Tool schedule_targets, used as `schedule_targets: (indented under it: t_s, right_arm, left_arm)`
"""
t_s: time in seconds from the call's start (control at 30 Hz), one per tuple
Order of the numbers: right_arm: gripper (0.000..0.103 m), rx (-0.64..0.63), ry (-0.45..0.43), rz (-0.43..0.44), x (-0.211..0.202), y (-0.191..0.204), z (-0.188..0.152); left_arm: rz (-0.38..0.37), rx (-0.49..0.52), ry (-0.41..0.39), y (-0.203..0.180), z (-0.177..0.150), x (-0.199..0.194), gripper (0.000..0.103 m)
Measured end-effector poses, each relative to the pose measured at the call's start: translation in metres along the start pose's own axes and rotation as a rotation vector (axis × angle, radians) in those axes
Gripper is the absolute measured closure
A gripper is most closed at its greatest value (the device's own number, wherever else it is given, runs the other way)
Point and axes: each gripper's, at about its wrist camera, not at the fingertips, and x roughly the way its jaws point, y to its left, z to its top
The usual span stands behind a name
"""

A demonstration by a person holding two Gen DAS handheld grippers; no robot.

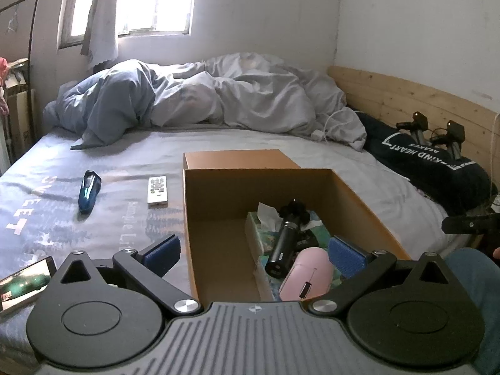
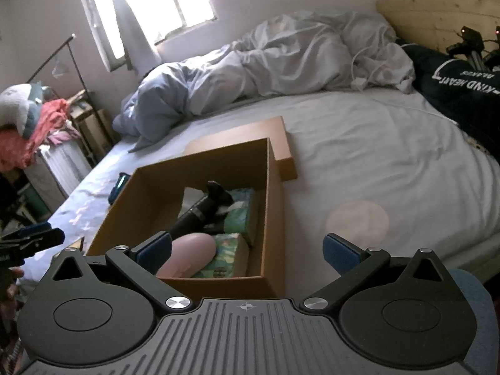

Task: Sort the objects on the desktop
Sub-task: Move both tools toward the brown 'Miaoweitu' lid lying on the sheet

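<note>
An open brown cardboard box (image 1: pixel 218 193) sits on the bed; it also shows in the right wrist view (image 2: pixel 275 206). Inside lie a pink mouse (image 1: pixel 307 273), a black cylindrical device (image 1: pixel 286 237) and green tissue packs (image 1: pixel 265 237). A white remote (image 1: pixel 157 190), a blue shaver (image 1: pixel 89 190) and a phone (image 1: pixel 23 281) lie on the sheet left of the box. My left gripper (image 1: pixel 254 254) is open and empty above the box's near end. My right gripper (image 2: pixel 248 251) is open and empty over the box's near right corner.
The box lid (image 2: pixel 265 137) lies behind the box. A crumpled grey duvet (image 1: pixel 203 93) covers the far half of the bed. A dark pillow (image 1: pixel 431 162) with tripods on it lies by the wooden headboard (image 1: pixel 406 97). Clothes and a rack (image 2: pixel 37 118) stand at the left.
</note>
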Motion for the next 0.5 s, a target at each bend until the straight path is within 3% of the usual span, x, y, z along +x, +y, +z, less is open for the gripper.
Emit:
schedule_targets:
  t_s: [0.5]
  right_arm:
    - [0.000,0.064,0.007,-0.024,0.022,-0.013,0.019]
  left_arm:
    - [0.033,-0.050,0.038,0.006,0.012,0.020,0.000]
